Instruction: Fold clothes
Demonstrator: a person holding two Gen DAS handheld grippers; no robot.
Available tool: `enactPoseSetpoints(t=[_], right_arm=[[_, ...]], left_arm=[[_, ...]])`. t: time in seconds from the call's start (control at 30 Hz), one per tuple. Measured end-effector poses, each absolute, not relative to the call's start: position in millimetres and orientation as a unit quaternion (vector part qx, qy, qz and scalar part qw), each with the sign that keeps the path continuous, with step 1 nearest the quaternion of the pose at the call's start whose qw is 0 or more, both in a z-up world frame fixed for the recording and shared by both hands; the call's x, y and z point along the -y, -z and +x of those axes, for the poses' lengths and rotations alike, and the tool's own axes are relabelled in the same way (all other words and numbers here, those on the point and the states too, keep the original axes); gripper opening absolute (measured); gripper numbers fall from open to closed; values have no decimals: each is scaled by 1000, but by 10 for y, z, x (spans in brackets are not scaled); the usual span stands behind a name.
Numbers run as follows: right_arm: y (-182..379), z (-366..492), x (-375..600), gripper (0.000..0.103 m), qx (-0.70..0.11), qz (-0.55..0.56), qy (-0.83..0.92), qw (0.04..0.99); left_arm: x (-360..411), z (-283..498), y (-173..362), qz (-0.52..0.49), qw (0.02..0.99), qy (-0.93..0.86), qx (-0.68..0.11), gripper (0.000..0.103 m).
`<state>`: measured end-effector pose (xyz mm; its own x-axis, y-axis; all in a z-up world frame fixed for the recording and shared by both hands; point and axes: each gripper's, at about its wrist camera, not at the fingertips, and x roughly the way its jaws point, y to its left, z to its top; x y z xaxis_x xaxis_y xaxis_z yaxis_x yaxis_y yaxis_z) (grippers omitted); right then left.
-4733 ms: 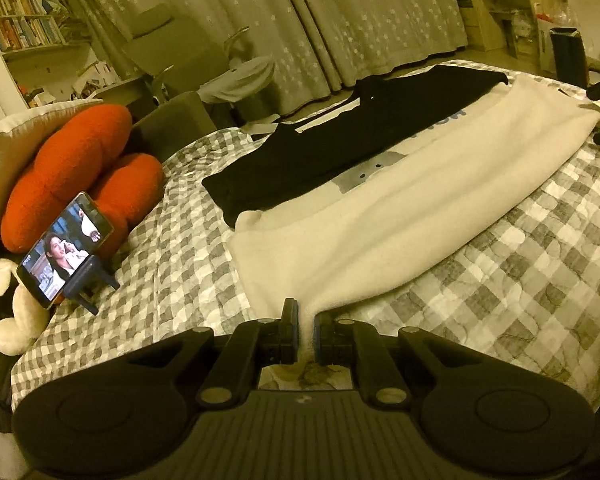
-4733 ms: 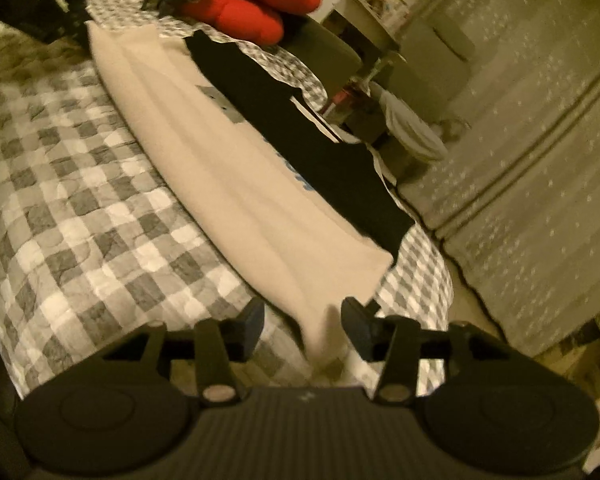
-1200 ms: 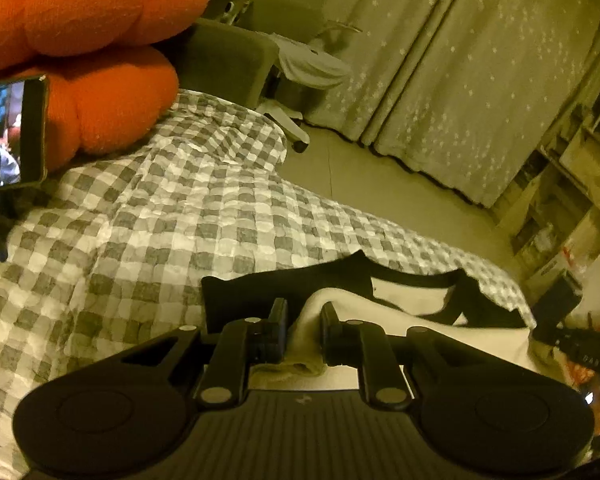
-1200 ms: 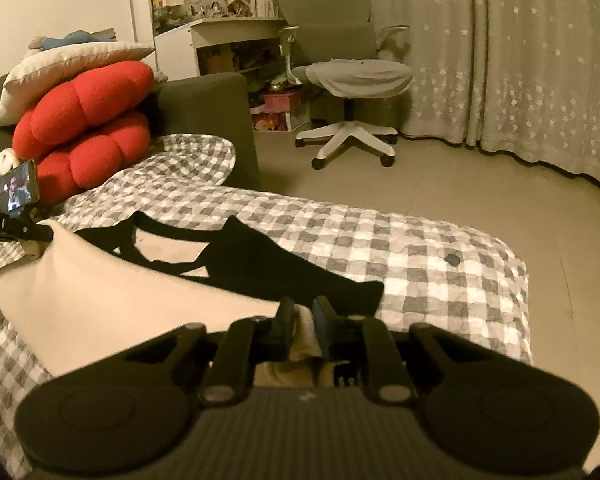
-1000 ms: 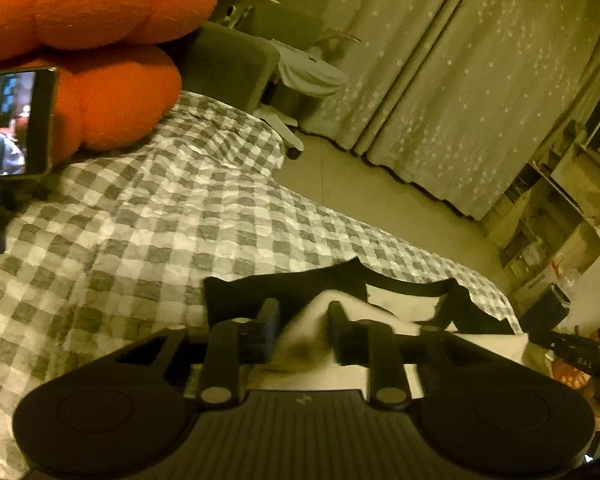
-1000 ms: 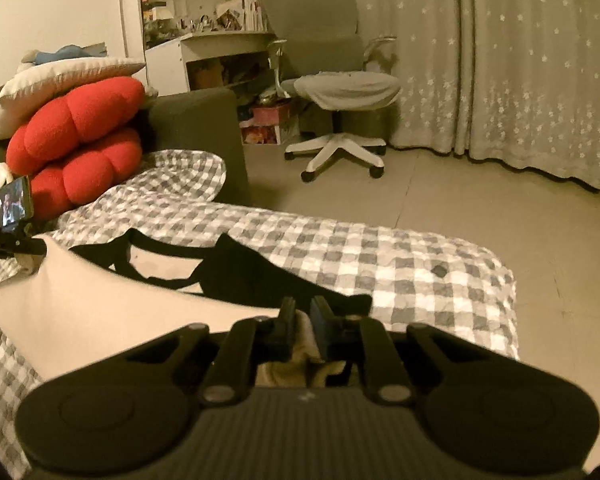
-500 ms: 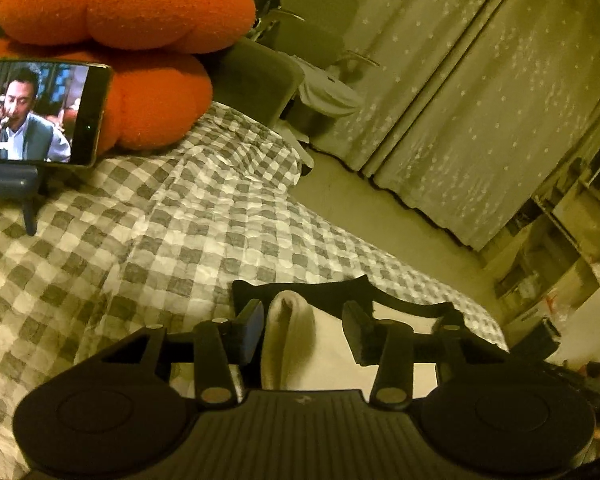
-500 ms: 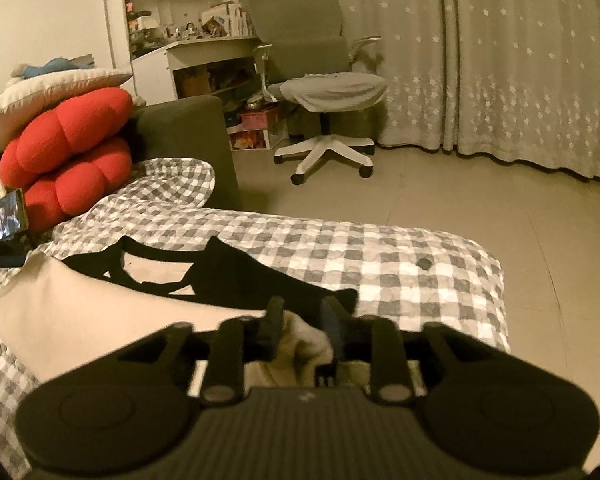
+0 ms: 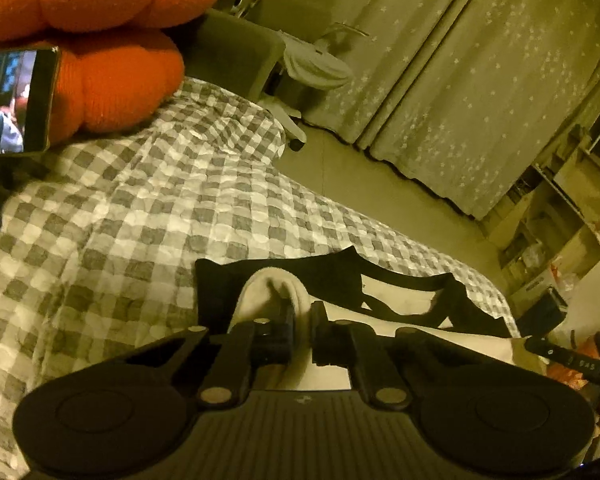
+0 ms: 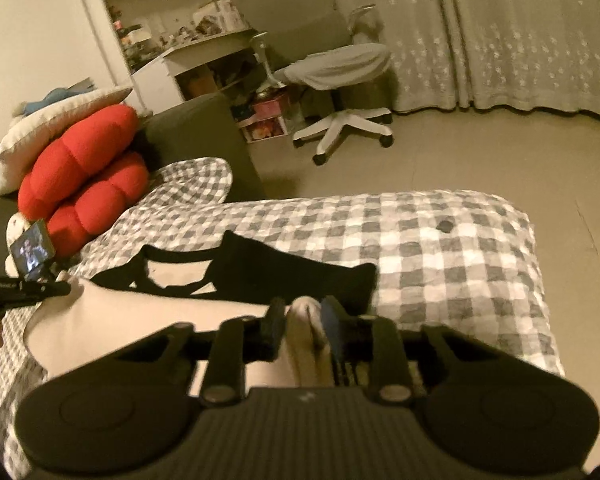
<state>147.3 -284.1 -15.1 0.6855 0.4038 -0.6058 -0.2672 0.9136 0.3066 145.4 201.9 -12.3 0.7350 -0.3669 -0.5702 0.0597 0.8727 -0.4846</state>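
Left tongs (image 9: 301, 322) pinch soft cream shirt (image 9: 274, 288); right tongs (image 10: 302, 316) gape around it

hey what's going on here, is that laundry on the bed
Someone is folding a cream garment with black trim on a bed with a checked quilt, using a handheld gripper in each hand. The left gripper is pinched on a bunched fold of cream cloth at one end. The right gripper has cloth between its fingers at the other end, but they stand apart. A phone plays video by the red cushions.
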Motion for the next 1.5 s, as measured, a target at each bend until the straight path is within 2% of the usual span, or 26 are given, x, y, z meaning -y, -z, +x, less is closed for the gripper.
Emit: enactPoseSetpoints(t=[0.1, 0.17, 0.2, 0.37, 0.47, 0.53, 0.57, 0.9, 1.07, 1.17, 1.2, 1.23, 1.3, 1.37, 1.43, 1.5], right_arm=[[112, 1450, 2927, 24, -346, 124, -191, 910], [89, 1444, 3003, 35, -342, 147, -196, 907], [81, 1441, 3035, 43, -341, 156, -198, 905], [147, 1482, 2972, 36, -366, 142, -203, 897], [234, 1525, 2840, 23, -382, 115, -192, 897], [261, 1537, 2784, 10, -380, 101, -177, 902], [247, 1530, 2788, 8, -371, 102, -171, 907], [-66, 1319, 2921, 8, -268, 126, -179, 938], [78, 1445, 2928, 8, -308, 127, -175, 927], [227, 1541, 2933, 13, -341, 144, -179, 911], [261, 1563, 2940, 17, -347, 153, -184, 907], [284, 1583, 2946, 25, -351, 161, -188, 903], [333, 1624, 2961, 28, -359, 175, -195, 896], [383, 1673, 2951, 27, -370, 174, -188, 893], [386, 1680, 2940, 10, -365, 169, -177, 898], [365, 1670, 2939, 8, -352, 168, -168, 905]], left_arm=[[-1995, 1466, 122, -223, 904, 120, -345, 5], [-2052, 1473, 130, -236, 901, 122, -344, 5], [-2066, 1482, 146, -238, 899, 124, -347, 5], [-2074, 1533, 203, -253, 887, 140, -361, 9], [-2060, 1551, 215, -255, 886, 139, -362, 10], [-2046, 1556, 220, -248, 889, 130, -361, 10], [-2039, 1558, 222, -245, 891, 125, -361, 6], [-2316, 1371, 70, -289, 900, 119, -304, 3], [-2315, 1451, 179, -291, 893, 121, -321, 4], [-2260, 1571, 271, -294, 885, 121, -341, 6], [-2245, 1604, 294, -297, 882, 122, -346, 10], [-2236, 1625, 311, -302, 879, 124, -349, 12], [-2213, 1668, 338, -306, 875, 126, -353, 17], [-2181, 1696, 359, -302, 876, 121, -355, 17], [-2142, 1724, 377, -295, 879, 114, -357, 17], [-2089, 1713, 362, -279, 886, 103, -356, 6]])
